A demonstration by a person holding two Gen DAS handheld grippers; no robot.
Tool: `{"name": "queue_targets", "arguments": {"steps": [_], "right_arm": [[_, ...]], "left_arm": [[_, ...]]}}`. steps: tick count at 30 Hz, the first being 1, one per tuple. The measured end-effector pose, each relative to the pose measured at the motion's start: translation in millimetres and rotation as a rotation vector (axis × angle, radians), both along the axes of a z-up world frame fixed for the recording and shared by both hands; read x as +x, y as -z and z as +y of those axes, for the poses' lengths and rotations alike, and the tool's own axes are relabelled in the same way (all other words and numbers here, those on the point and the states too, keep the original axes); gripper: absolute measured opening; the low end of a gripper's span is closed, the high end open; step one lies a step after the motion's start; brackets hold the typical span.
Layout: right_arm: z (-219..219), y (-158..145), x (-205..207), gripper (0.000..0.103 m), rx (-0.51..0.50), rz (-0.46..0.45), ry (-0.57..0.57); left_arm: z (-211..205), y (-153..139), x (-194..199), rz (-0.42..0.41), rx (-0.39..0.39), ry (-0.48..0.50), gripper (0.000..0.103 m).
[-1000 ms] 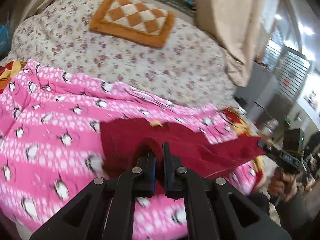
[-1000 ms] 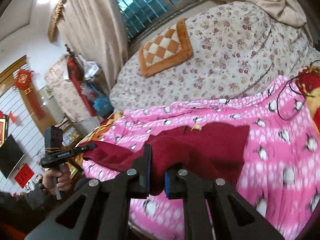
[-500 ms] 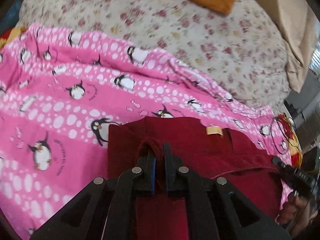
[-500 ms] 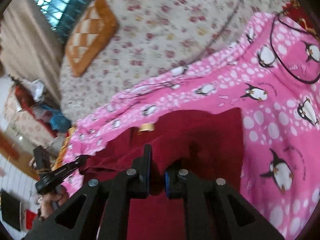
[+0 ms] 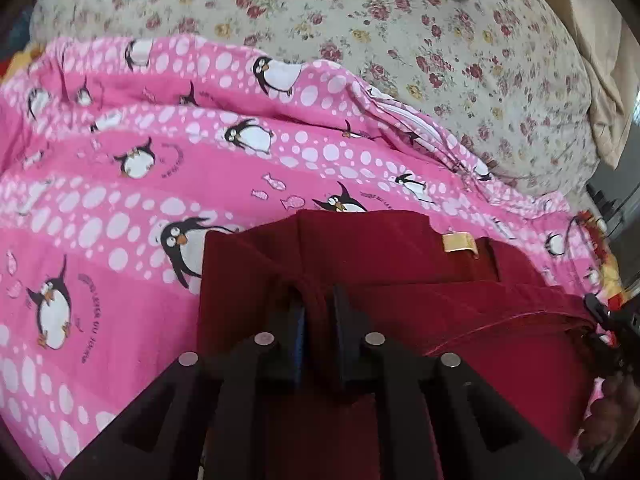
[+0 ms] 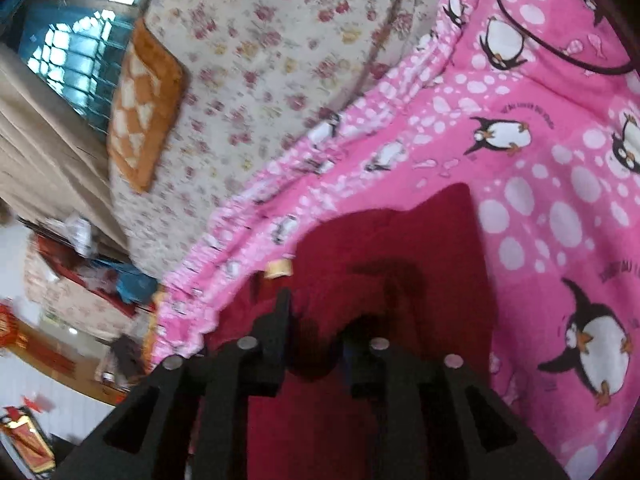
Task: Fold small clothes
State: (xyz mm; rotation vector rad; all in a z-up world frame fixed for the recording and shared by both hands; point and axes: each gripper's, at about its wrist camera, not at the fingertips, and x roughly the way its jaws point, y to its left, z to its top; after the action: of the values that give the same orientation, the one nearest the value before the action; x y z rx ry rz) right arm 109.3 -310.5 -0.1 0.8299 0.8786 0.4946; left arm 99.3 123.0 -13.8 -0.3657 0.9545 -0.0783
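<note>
Nearest to me, my left gripper [image 5: 318,312] has its two black fingers pinched tight on a bunched edge of the dark red knit garment [image 5: 400,264]; my right gripper [image 6: 316,332] is likewise clamped on a thick wad of the same cloth; between them the near edge is lifted, while the far part, with its small tan label [image 5: 459,243], lies flat on the pink penguin-print quilt [image 5: 180,168]. Beyond the quilt is a cream floral bedspread [image 5: 400,40], then an orange checked cushion [image 6: 144,108] and a blue glass-block window [image 6: 76,56]. I judge the risk to be uneven travel; if one hand leads, the fold skews; the bunched grips may leave creases, or drag the quilt.
</note>
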Motion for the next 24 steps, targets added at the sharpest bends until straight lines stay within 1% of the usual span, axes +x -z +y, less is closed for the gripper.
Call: {"name": "queue_targets", "arguments": {"steps": [1, 2, 3, 4, 6, 7, 8, 9, 10, 11, 12, 14, 15, 16, 17, 18, 19, 20, 21, 23, 24], "right_arm": [[-4, -2, -4, 0.026, 0.022, -0.004, 0.009], [-8, -3, -8, 0.032, 0.025, -0.004, 0.029], [-13, -4, -12, 0.037, 0.02, 0.0, 0.056], [-19, -4, -15, 0.038, 0.025, 0.008, 0.082], [-29, -5, -20, 0.038, 0.034, 0.016, 0.11], [-33, -9, -23, 0.039, 0.013, 0.008, 0.127], [-34, -13, -25, 0.04, -0.007, -0.003, 0.136], [-35, -16, -27, 0.04, -0.022, -0.012, 0.142], [-34, -21, -28, 0.04, -0.043, -0.027, 0.144], [-33, -26, -30, 0.04, -0.07, -0.048, 0.141], [-29, -32, -31, 0.04, -0.107, -0.074, 0.133], [-13, -51, -33, 0.04, -0.245, -0.143, 0.106], [-6, -57, -35, 0.04, -0.293, -0.171, 0.092], [7, -66, -37, 0.04, -0.371, -0.22, 0.076], [23, -74, -39, 0.04, -0.466, -0.267, 0.062], [34, -79, -39, 0.04, -0.519, -0.296, 0.045], [49, -80, -38, 0.04, -0.537, -0.315, 0.005], [64, -76, -32, 0.04, -0.506, -0.303, -0.071], [75, -71, -28, 0.04, -0.508, -0.281, -0.115], [105, -52, -13, 0.04, -0.612, -0.204, -0.2], [110, -44, -6, 0.04, -0.628, -0.174, -0.22]], "left_arm": [[6, 0, 0, 0.005, -0.048, 0.003, 0.0], [10, 1, 0, 0.009, -0.085, 0.006, 0.0], [18, 0, -1, 0.014, -0.151, 0.003, 0.0], [23, -1, -2, 0.015, -0.195, -0.003, 0.0], [30, -5, -5, 0.014, -0.258, -0.018, 0.0], [35, -10, -8, -0.003, -0.294, -0.028, 0.0], [36, -15, -11, -0.028, -0.31, -0.032, 0.001], [38, -21, -15, -0.054, -0.307, -0.037, 0.003], [39, -31, -21, -0.096, -0.269, -0.056, 0.003], [39, -41, -28, -0.147, -0.213, -0.079, 0.005], [40, -47, -32, -0.174, -0.185, -0.09, 0.006], [42, -61, -42, -0.25, -0.126, -0.132, 0.006], [41, -67, -47, -0.283, -0.09, -0.153, 0.006], [37, -72, -51, -0.317, -0.065, -0.153, 0.006], [32, -74, -51, -0.334, -0.054, -0.139, 0.006], [24, -76, -51, -0.343, -0.042, -0.106, 0.006], [9, -74, -47, -0.34, -0.018, -0.051, 0.006], [-6, -71, -43, -0.326, 0.015, -0.003, 0.006], [-16, -68, -39, -0.314, 0.037, 0.024, 0.006], [-44, -57, -28, -0.284, 0.096, 0.117, 0.006], [-56, -52, -22, -0.271, 0.139, 0.145, 0.006]]}}
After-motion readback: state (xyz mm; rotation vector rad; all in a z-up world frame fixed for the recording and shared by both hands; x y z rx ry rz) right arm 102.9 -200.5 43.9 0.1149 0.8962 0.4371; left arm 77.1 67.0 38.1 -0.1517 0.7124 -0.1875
